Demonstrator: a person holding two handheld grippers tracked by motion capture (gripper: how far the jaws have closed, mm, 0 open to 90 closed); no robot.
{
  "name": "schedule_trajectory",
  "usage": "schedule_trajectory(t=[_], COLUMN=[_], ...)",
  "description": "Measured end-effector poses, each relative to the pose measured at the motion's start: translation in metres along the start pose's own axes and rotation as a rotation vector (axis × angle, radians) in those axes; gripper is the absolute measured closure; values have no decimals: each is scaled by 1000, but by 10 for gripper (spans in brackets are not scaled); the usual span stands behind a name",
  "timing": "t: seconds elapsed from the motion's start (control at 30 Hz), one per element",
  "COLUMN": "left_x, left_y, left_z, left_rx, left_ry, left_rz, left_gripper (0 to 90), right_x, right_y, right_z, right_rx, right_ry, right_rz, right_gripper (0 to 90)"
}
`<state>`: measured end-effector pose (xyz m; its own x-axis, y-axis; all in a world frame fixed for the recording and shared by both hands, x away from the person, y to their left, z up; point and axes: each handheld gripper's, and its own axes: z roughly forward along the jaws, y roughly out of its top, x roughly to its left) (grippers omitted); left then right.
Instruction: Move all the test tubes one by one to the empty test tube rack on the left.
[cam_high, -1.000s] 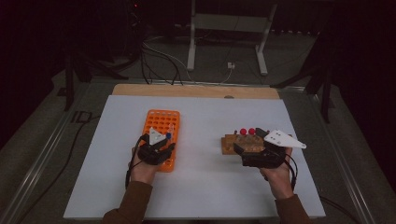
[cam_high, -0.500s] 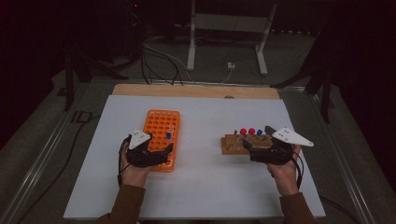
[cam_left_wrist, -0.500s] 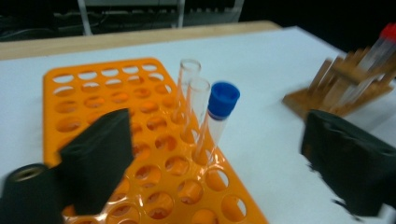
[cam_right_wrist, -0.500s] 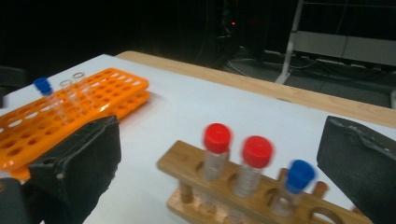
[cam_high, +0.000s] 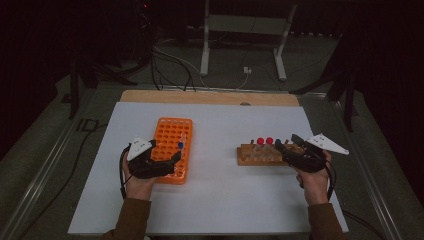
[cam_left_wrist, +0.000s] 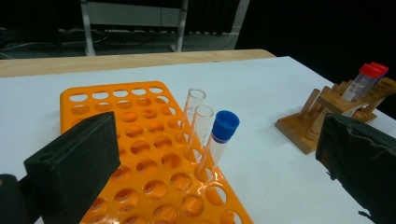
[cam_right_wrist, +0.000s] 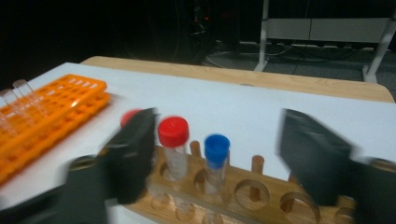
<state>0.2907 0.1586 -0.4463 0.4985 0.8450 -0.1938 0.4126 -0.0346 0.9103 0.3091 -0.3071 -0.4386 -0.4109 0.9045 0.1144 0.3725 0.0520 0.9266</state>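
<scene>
Left claw (cam_high: 167, 162) spread wide over the near end of the orange tube rack (cam_high: 171, 135), gripping nothing, with a blue-capped tube (cam_left_wrist: 218, 142) and two bare glass tubes (cam_left_wrist: 196, 119) standing in the rack just ahead of it. Right claw (cam_high: 286, 148) also spread and empty, hanging at the right end of the wooden rack (cam_high: 252, 156) on the white bench (cam_high: 220, 200), right by a red-capped tube (cam_right_wrist: 173, 145) and another blue-capped one (cam_right_wrist: 215, 161).

Bare table (cam_high: 215, 150) separates orange rack (cam_high: 170, 131) from wooden rack (cam_high: 250, 157).

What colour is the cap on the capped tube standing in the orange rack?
Blue cap, clearest in the left gripper view.
</scene>
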Motion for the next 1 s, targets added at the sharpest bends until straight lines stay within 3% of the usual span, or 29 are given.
schedule_trajectory(t=[0.13, 0.4, 0.57, 1.0], left_x=[0, -2, -3, -5], left_y=[0, -2, -2, -3], left_z=[1, 4, 5, 6], left_rx=[5, 26, 30, 33], left_ry=[-1, 9, 8, 0], left_rz=[2, 20, 23, 27], left_gripper=[5, 5, 5, 5], right_x=[-2, 3, 5, 13], right_y=[-7, -13, -19, -22], right_z=[7, 25, 33, 33], right_rx=[18, 81, 111, 105], right_ry=[-9, -36, -49, -70], right_rz=[4, -35, -25, -99], right_gripper=[534, 649, 733, 764])
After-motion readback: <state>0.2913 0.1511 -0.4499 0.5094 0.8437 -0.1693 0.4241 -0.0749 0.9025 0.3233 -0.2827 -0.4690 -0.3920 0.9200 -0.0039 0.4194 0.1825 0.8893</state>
